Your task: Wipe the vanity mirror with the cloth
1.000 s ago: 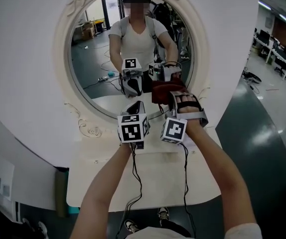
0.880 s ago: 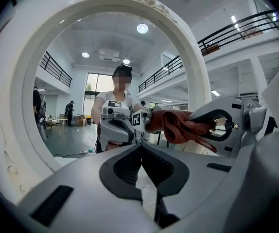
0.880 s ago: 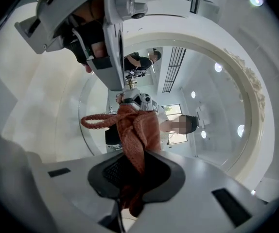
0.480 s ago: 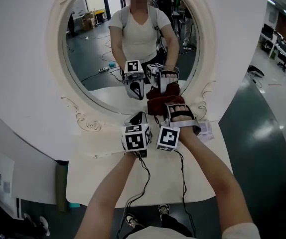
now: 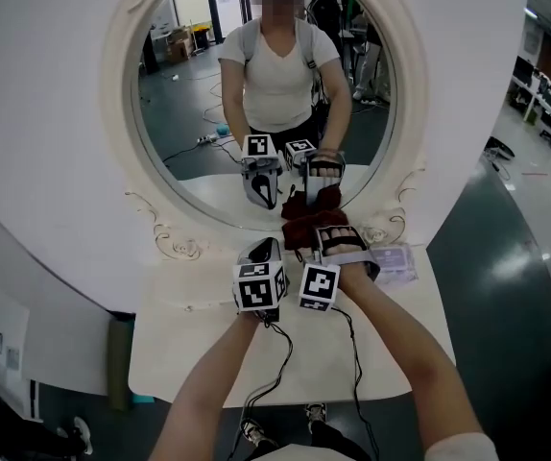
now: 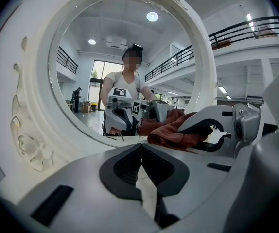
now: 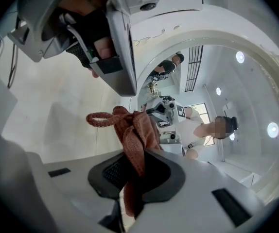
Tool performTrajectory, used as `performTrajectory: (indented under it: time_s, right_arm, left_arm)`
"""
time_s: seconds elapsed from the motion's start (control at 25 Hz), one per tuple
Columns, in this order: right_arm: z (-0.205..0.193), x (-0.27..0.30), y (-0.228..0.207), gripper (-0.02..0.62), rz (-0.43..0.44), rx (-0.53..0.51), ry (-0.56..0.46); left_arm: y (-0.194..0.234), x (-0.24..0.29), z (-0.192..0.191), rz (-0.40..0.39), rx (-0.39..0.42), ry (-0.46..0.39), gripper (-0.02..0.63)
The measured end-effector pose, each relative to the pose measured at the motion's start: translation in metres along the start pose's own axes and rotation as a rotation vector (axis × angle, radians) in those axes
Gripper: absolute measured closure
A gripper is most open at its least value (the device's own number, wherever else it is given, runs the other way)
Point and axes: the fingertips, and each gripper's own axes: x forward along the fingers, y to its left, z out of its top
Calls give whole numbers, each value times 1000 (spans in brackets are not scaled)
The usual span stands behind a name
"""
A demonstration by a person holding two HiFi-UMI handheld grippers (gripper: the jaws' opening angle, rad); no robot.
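Vanity top (image 5: 199,344): cream, bare under the forearms; a small clear packet (image 5: 393,257) lies to the right.
Left gripper (image 6: 140,149): jaws closed on each other with nothing between them, idle just beside the right one.
Right gripper (image 7: 137,166): jaws clamped on the cloth (image 7: 132,127), a dark red wad sticking out past the tips.
Cloth position: at the bottom edge of the mirror (image 5: 256,94), meeting its own reflection, so it seems to touch the glass.
Frame (image 5: 405,113): ornate, white and oval.
Doing it well: probably spread the wad flatter, press evenly, and sweep in overlapping arcs upward, since most of the glass lies above.
Change: a second ago the cloth sat higher on the lower glass; it has come down to the rim, with the left gripper keeping alongside.
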Motion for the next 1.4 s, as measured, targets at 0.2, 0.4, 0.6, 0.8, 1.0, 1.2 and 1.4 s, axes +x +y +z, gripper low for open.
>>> performTrajectory:
  time_s: [0.2, 0.4, 0.6, 0.8, 1.0, 1.2, 1.4]
  right_arm:
    - [4, 3, 3, 532, 7, -5, 0]
    - [4, 2, 4, 532, 12, 21, -5]
    - [7, -8, -10, 532, -32, 100, -51]
    - [12, -36, -44, 532, -131, 232, -137]
    - [0, -79, -78, 532, -175, 486, -239]
    - [-28, -122, -94, 532, -161, 777, -312]
    - [-47, -143, -57, 532, -64, 1053, -351]
  left_arm:
    - [10, -3, -4, 13, -3, 3, 595]
    - [18, -11, -7, 26, -26, 1, 595]
    - [25, -20, -1, 35, -38, -19, 595]
    - [24, -42, 12, 16, -46, -70, 595]
    - [16, -74, 17, 5, -23, -118, 595]
    - [0, -113, 25, 17, 15, -174, 595]
    - [-13, -151, 17, 103, -33, -216, 595]
